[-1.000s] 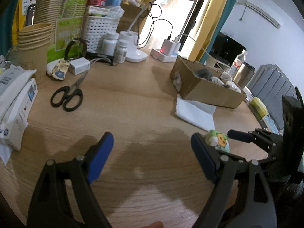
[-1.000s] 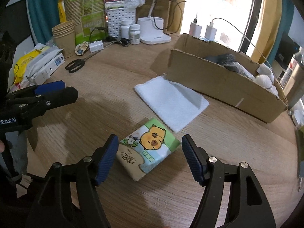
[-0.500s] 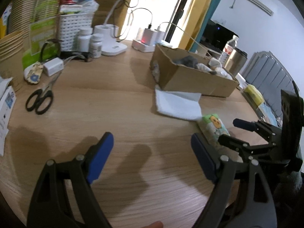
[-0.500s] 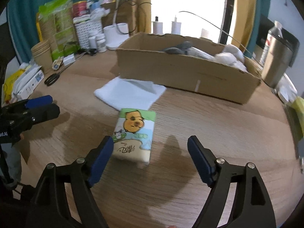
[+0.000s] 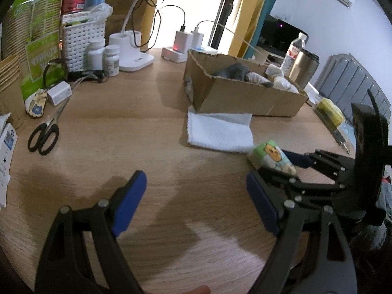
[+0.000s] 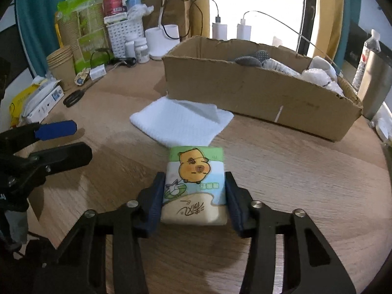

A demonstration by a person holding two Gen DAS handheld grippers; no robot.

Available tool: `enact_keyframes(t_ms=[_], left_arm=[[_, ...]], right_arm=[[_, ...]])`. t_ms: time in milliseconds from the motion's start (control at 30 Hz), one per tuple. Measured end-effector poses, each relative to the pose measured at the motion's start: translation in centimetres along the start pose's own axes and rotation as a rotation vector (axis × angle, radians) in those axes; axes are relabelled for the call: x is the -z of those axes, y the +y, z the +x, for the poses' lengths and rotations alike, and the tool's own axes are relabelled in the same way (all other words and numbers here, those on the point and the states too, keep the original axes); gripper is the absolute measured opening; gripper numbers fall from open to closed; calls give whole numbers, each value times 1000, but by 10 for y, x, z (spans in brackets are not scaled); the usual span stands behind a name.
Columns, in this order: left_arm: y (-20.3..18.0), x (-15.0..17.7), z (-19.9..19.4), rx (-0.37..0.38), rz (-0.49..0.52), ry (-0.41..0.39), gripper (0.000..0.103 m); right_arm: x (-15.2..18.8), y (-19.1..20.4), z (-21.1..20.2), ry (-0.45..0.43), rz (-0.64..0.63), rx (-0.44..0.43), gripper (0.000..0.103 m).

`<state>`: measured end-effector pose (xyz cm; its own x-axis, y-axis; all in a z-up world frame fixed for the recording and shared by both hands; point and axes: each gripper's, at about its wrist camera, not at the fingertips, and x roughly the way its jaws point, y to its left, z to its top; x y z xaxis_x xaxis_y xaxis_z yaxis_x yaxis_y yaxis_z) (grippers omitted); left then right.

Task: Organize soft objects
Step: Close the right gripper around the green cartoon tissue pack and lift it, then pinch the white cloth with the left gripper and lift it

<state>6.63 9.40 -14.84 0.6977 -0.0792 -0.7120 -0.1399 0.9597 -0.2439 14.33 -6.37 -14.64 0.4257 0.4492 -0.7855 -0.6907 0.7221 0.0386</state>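
Fingers (image 6: 156, 198) of our right gripper (image 6: 194, 197) have just been closing and now press both long sides of the tissue pack (image 6: 196, 183), which lies flat on the counter (image 6: 294, 171) with its cartoon face up. Our right wrist view shows this hold plainly. Our left wrist view catches the same pack (image 5: 270, 156) only obliquely, to the right of our left fingers, with the right gripper's blue pad tip behind it.

Left gripper (image 5: 196, 196): blue fingers (image 5: 128, 203) spread wide, nothing between them but bare counter (image 5: 147, 147). In the right wrist view it appears at the left edge (image 6: 58, 137), well apart from the pack.

Item, white folded cloth (image 6: 182, 121): just beyond the pack's far end, touching or nearly so; we cannot tell which.

Item, cardboard box (image 6: 257, 90): beyond the cloth, holding grey and white soft things.

Items far to the left of the fingers: black scissors (image 5: 44, 134), paper cups (image 6: 61, 63), white basket (image 5: 82, 41), two white bottles (image 5: 104, 56).

Seen only in our left wrist view: a yellow sponge (image 5: 329, 109) past the box's right end. Seen more fully in the right wrist view: the box's long front wall and a steel tumbler (image 6: 374, 78) at its right.
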Motion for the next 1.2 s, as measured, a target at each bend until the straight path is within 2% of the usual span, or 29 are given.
enact_keyframes(t_ms=[133, 667, 967, 1200], left_arm=[[-7, -5, 7, -13, 12, 13, 85], [-53, -47, 62, -71, 77, 51, 85], [-63, -54, 90, -145, 136, 96, 85], [-66, -55, 107, -162, 164, 145, 84]], right_arm=[[2, -12, -7, -13, 18, -20, 49], [-10, -86, -21, -73, 100, 5, 49], [-14, -107, -17, -84, 122, -22, 49], [-15, -113, -16, -92, 133, -28, 49]])
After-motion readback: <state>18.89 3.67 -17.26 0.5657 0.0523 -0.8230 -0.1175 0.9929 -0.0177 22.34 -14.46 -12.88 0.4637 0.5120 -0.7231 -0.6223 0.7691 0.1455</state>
